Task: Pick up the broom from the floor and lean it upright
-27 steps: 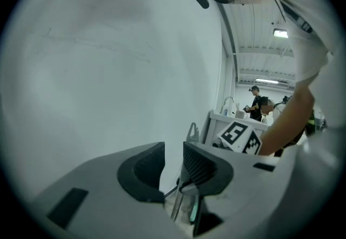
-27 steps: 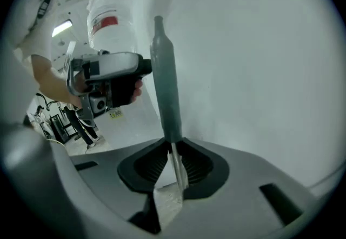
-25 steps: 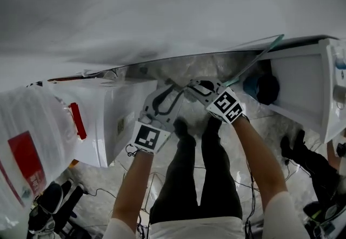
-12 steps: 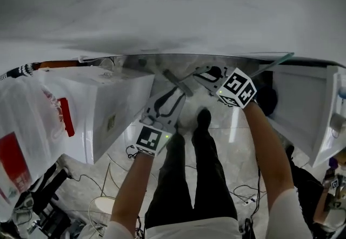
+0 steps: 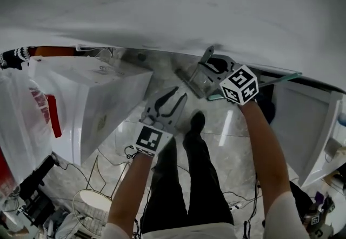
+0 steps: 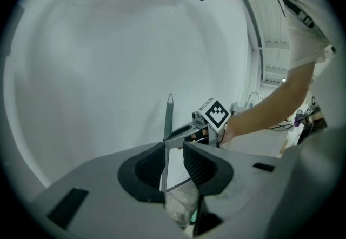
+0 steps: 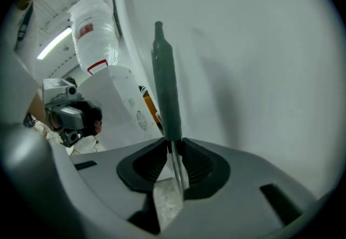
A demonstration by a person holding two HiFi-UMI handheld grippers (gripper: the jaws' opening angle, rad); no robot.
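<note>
The light is bright and even, and everything looks pale. The white wall (image 5: 162,5) has a soft grey shadow along its bottom edge. The shiny floor (image 5: 238,146) shows a bright streak of glare. Both gripper views are round and bendy at the edges, with black corners. There the broom (image 7: 165,86) throws a faint shadow, and the closest parts look blurry.

R claw (image 7: 173,151) swung sideways along the wall (image 5: 162,0) and closer in to it. A sec ago it sat beside L claw (image 6: 174,159), now they're well apart. Broom handle (image 7: 165,81) went w/ it, slanting less vs the wall's foot. Feet shifted: only one shoe (image 5: 195,123) fwd now.
</note>
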